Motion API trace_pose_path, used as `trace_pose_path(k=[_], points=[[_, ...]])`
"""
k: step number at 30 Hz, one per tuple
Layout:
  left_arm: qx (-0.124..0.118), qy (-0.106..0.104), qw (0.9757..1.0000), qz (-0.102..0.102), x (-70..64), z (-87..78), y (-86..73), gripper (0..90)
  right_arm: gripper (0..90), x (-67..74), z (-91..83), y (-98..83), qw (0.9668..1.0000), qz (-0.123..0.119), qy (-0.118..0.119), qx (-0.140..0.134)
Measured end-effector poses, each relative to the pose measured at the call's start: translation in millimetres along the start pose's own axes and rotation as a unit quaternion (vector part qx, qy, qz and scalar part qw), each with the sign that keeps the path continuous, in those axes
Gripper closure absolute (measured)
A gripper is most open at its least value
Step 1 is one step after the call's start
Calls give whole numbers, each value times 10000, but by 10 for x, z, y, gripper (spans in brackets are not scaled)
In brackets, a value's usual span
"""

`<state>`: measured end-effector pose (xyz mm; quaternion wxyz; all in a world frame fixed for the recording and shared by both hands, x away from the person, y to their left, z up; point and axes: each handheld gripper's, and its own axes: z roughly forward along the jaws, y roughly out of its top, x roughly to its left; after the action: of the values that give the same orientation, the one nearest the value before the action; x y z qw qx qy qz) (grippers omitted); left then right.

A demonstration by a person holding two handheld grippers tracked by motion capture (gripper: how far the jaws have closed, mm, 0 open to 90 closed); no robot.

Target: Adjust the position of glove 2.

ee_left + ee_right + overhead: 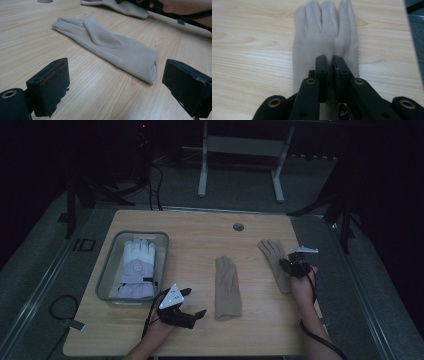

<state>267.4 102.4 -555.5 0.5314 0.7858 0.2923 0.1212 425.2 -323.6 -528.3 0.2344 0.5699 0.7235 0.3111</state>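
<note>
The right gripper has its jaws pressed together, pinching a fold of a beige glove near the palm. That glove lies flat on the wooden worktop, fingers pointing straight away from the jaws. A second beige glove lies just ahead of the left gripper, whose jaws are spread wide and hold nothing. Its cuff opening is nearest those jaws, its long axis running away and leftward.
</note>
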Motion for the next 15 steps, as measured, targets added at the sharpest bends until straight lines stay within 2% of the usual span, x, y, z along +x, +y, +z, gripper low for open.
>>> trace_pose_path(k=[2, 9, 13, 15], points=[[4, 3, 10000, -8, -7, 3, 1, 75, 839, 40, -104, 5, 9999, 139, -16, -76], [-18, -10, 10000, -21, -9, -6, 7, 75, 839, 195, -425, 5, 9989, 302, -212, -303], [-43, -10, 10000, -25, -12, -13, 18, 75, 838, 268, -602, -57, 9973, 489, -322, -448], [-48, -10, 10000, 3, -14, -18, 23, 75, 838, 301, -661, -106, 9970, 481, -399, -464]])
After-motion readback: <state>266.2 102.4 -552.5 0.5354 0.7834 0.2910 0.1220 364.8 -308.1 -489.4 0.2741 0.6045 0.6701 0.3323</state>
